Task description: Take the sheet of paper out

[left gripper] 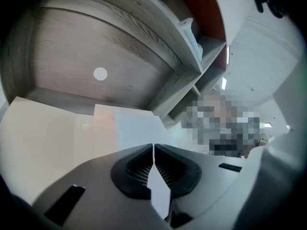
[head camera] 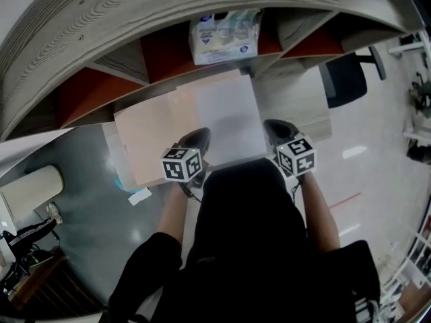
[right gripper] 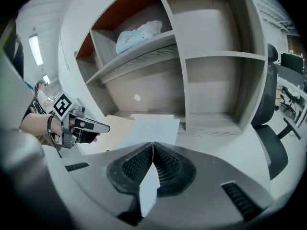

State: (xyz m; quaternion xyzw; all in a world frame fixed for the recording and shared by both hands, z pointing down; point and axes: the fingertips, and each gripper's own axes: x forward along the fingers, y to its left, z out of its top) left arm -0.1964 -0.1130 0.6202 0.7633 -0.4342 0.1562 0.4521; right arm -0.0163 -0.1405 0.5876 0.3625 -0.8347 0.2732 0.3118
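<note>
Jaws of left gripper (left gripper: 153,150) and right gripper (right gripper: 152,147) were clamped on the sheet of paper (head camera: 229,116), apparently mostly out of the beige folder (head camera: 151,136).

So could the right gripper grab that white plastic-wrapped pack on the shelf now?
Probably not: the right gripper has its jaws shut on the white sheet of paper, though nothing blocks the grey wooden shelf.

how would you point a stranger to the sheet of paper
Find the wooden shelf; just in front of it lie flat sheets. The paper is the pale white one on top, its near edge pinched in the left claw and right claw. The board beneath is beige and wider.
</note>
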